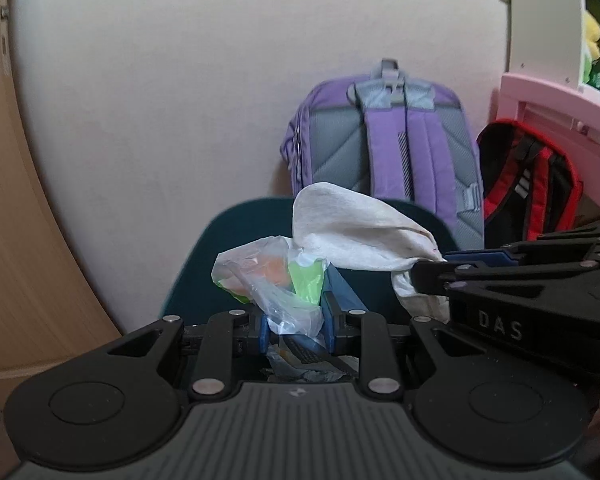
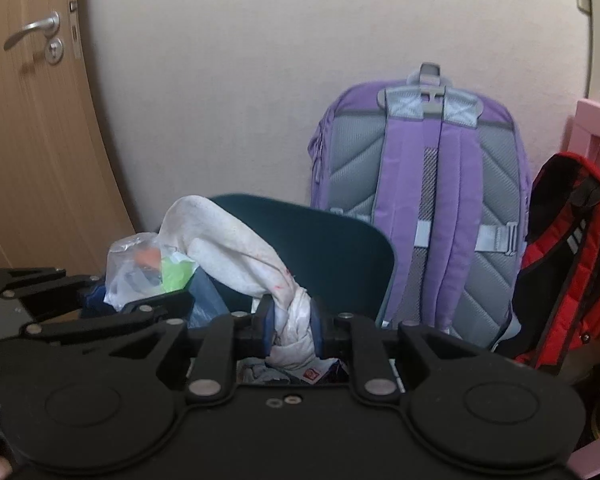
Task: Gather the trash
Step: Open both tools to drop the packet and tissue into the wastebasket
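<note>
My left gripper (image 1: 296,326) is shut on a clear plastic bag (image 1: 260,276) with orange and green bits inside. My right gripper (image 2: 292,326) is shut on a crumpled, stained white tissue (image 2: 236,248); the tissue also shows in the left wrist view (image 1: 352,236), with the right gripper (image 1: 432,268) coming in from the right. Both hold their trash over a dark teal bin (image 2: 332,248), whose rim also shows in the left wrist view (image 1: 204,256). More trash (image 2: 300,374) lies in the bin below the fingers. The plastic bag also shows in the right wrist view (image 2: 136,268).
A purple and grey backpack (image 2: 424,200) leans on the wall behind the bin. A red and black backpack (image 2: 568,272) sits to its right under pink furniture (image 1: 552,100). A wooden door (image 2: 28,128) with a metal handle stands at the left.
</note>
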The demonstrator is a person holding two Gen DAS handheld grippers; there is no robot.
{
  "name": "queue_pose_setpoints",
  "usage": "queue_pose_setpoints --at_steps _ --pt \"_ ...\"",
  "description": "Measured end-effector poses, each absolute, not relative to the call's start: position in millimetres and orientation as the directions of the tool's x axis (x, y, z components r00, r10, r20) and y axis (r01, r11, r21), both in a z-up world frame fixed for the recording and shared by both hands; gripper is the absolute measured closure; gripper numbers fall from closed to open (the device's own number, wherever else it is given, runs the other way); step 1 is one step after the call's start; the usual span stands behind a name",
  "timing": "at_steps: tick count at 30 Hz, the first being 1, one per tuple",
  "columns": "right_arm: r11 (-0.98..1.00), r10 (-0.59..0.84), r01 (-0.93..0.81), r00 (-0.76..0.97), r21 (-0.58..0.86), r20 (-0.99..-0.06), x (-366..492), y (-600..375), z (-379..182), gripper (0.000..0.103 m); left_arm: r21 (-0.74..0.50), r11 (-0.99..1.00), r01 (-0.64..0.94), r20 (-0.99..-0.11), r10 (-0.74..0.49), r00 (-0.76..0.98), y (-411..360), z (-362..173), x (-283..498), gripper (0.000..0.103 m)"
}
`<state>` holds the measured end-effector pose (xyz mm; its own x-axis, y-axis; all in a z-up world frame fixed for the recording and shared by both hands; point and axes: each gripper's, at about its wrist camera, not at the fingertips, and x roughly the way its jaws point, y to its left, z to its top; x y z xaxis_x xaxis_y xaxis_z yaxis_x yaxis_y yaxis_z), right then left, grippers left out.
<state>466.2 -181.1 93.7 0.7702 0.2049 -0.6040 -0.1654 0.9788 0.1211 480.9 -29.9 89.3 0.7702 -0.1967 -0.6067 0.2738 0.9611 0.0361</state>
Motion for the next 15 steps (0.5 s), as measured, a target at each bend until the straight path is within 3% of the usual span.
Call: queue_pose_setpoints --at_steps 15 --pt "0.980 0.196 -0.179 0.745 0.092 -0.637 474 -177 71 0.071 0.008 0.968 0.249 -0.674 -0.179 0.716 -32 54 507 0.079"
